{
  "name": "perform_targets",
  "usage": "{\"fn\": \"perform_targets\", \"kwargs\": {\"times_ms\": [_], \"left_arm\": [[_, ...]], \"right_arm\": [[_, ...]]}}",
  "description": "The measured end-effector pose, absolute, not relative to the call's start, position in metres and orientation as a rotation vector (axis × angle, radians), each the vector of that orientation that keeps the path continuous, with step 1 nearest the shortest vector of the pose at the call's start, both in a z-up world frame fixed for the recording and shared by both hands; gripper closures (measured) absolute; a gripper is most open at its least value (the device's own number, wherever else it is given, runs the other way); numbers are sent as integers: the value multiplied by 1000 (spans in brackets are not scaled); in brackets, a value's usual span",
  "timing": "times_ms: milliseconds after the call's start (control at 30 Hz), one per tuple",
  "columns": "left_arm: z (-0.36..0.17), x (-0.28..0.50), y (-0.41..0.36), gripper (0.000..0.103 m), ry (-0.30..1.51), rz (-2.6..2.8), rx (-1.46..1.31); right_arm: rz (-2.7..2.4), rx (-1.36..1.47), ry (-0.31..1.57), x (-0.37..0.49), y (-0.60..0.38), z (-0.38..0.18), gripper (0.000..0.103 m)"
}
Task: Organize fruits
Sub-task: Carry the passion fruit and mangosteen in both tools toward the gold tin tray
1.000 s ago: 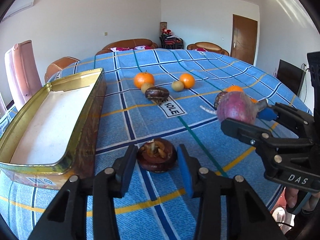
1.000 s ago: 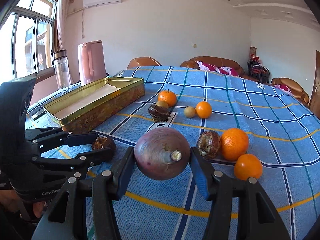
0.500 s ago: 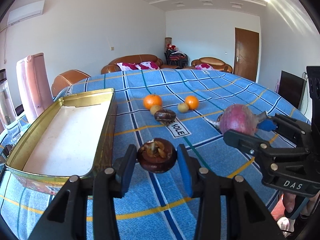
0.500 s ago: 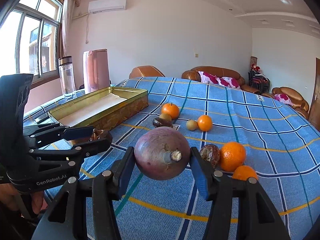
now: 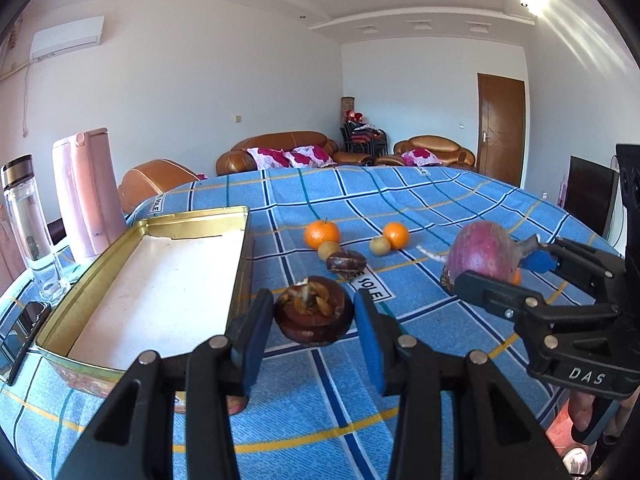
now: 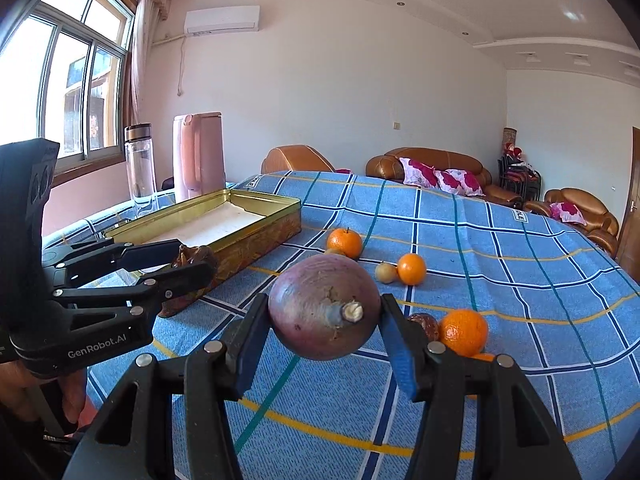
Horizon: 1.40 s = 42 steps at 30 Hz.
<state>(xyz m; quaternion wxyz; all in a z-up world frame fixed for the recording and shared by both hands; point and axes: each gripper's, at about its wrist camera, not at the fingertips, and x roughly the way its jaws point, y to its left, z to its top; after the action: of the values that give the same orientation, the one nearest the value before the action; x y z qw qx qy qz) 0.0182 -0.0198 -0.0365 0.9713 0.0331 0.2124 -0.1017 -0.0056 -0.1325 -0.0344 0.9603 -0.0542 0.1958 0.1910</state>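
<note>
My left gripper [image 5: 314, 320] is shut on a dark brown mangosteen [image 5: 313, 311], held above the blue checked cloth just right of the gold tin [image 5: 120, 248]. My right gripper [image 6: 324, 326] is shut on a large purple round fruit [image 6: 316, 312], stem end towards the camera. That purple fruit [image 5: 482, 250] also shows at the right of the left wrist view. Loose on the cloth lie oranges [image 5: 322, 234] [image 5: 396, 235], two small yellow-brown fruits [image 5: 379, 246] and another mangosteen [image 5: 346, 262]. The left gripper [image 6: 160, 264] hangs beside the tin [image 6: 256, 236] in the right wrist view.
A pink kettle [image 5: 86, 190] and a clear bottle [image 5: 24, 212] stand left of the tin, with a phone [image 5: 20, 334] near the table edge. Two more oranges [image 6: 464, 330] and a mangosteen [image 6: 424, 324] lie behind my right gripper. Brown sofas [image 5: 288, 152] stand beyond the table.
My left gripper has lifted the mangosteen off the cloth and tilted upward, so more of the room shows. The right gripper holds the purple fruit much as before, pointing slightly higher.
</note>
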Motion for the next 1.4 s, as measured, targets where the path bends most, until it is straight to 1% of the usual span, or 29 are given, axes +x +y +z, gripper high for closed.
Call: {"fn": "perform_targets", "kwargs": {"times_ms": [500, 1400], "left_arm": [[-23, 16, -18, 60, 366, -176, 84], [-9, 21, -17, 60, 317, -146, 108]], "right_arm": [[402, -135, 351, -10, -126, -26, 47], [431, -158, 295, -4, -111, -12, 47]]}}
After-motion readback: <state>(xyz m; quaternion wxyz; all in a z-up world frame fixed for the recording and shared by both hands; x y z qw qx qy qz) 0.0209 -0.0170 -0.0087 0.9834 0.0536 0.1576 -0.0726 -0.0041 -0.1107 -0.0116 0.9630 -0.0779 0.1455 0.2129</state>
